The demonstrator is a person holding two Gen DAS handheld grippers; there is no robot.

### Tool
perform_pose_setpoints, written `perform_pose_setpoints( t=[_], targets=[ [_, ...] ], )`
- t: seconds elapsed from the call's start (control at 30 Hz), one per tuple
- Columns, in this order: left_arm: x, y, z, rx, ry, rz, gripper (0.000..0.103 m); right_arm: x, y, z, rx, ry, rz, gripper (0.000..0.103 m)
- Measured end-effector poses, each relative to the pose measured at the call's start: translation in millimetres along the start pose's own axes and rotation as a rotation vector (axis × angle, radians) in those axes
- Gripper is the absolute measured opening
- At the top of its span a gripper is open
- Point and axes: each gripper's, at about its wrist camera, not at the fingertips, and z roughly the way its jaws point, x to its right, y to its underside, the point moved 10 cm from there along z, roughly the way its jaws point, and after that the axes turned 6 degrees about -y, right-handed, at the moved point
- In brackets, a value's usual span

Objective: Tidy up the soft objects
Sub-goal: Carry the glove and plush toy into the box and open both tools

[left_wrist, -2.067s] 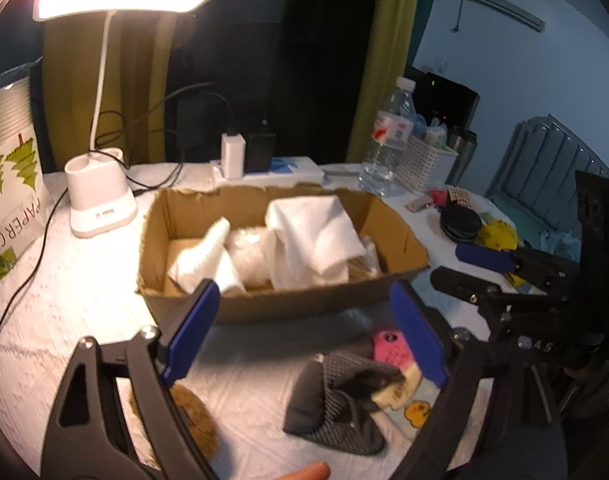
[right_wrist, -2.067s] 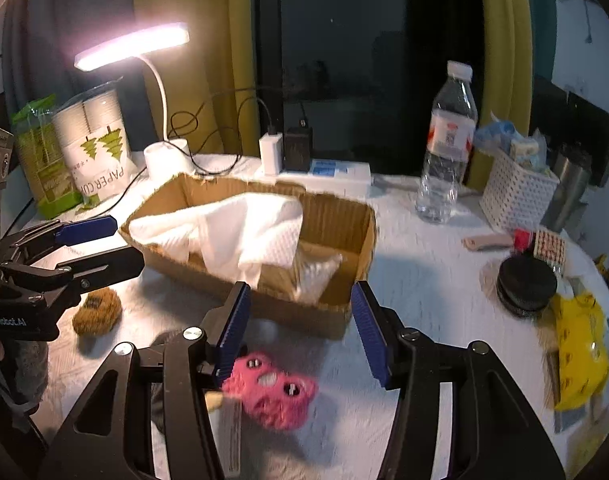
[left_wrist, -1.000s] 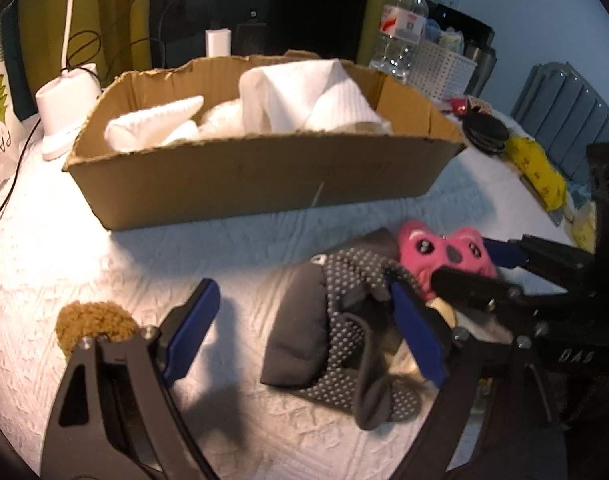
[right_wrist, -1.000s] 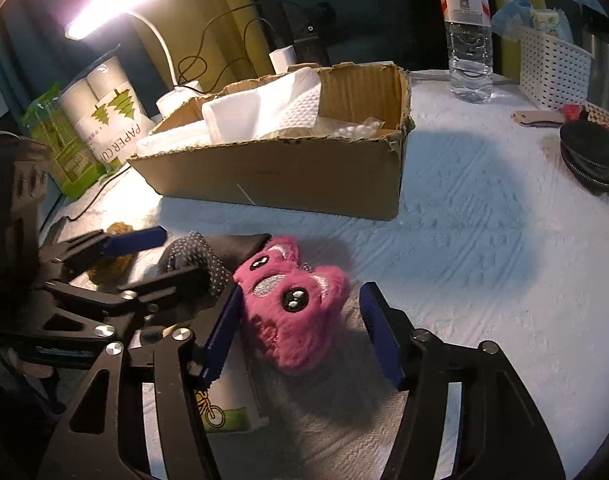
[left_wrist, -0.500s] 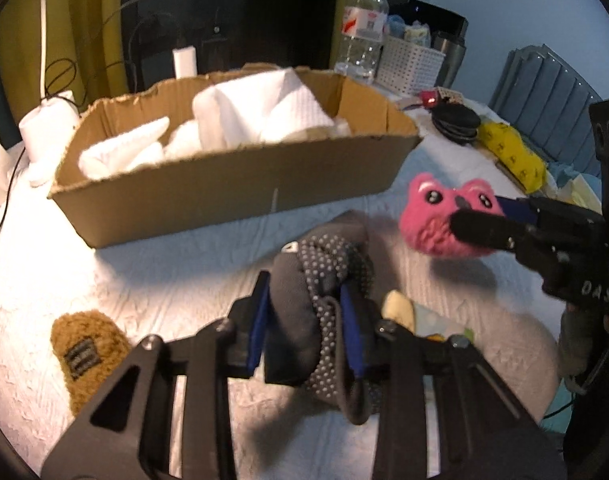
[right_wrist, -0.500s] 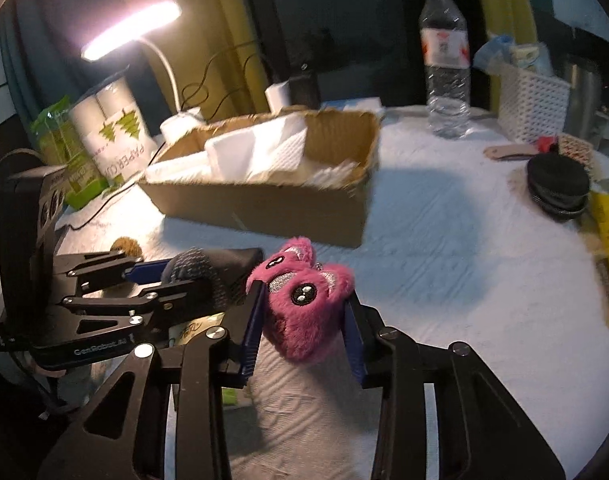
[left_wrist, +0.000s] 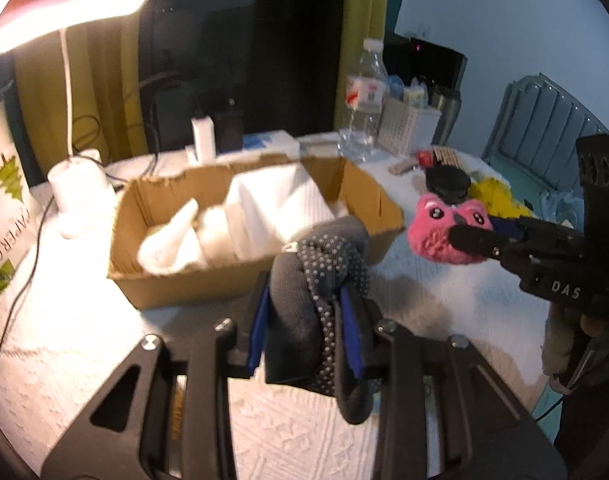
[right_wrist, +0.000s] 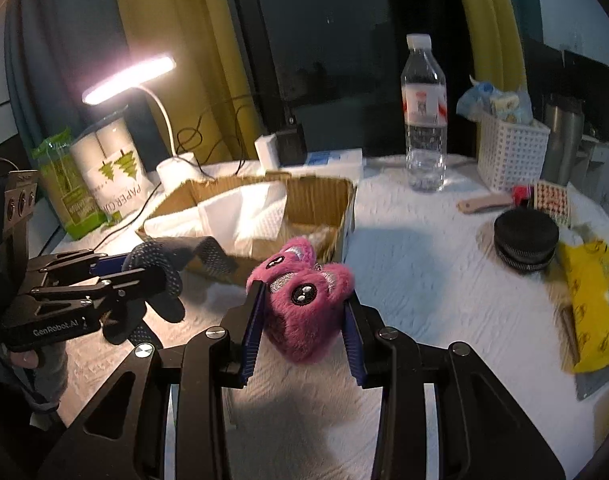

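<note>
Sole strong light source is the desk lamp [left_wrist: 68, 8], which blows out to glare in the left wrist view and leaves warm, overexposed patches on the counter [left_wrist: 44, 320] beneath it. The window behind is black and the room dim. Both views show fisheye bending and dark corners, with motion blur on the cardboard box [left_wrist: 192, 280].

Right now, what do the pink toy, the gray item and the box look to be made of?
Pink toy: plush, matte long fuzzy pile, glossy eyes. Gray item: knit fabric, probably a sock, with pale raised grip dots, maybe rubber. Box: plain brown cardboard with ragged torn rim.
</note>
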Motion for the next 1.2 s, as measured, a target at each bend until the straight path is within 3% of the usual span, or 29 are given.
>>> perform_pose_setpoints(
  t=[0.37,0.73,1.1,1.17,1.2],
  targets=[
    [-40,-48,-12,0.109,-0.065,-0.046,0.033,1,-34,8,0.033,0.003,-0.034,0.038],
    [-77,-68,-1,0.185,-0.079,-0.101,0.033,4,-56,33,0.06,0.057,-0.038,0.038],
    [-91,-58,45,0.118,-0.088,-0.121,0.035,8,-66,75,0.039,0.081,-0.007,0.039],
    [-90,-56,53,0.091,-0.078,-0.122,0.04,9,-67,81,0.035,0.085,-0.003,0.039],
    [-89,-55,56,0.081,-0.072,-0.12,0.048,9,-67,83,0.03,0.088,-0.003,0.041]
  ],
)
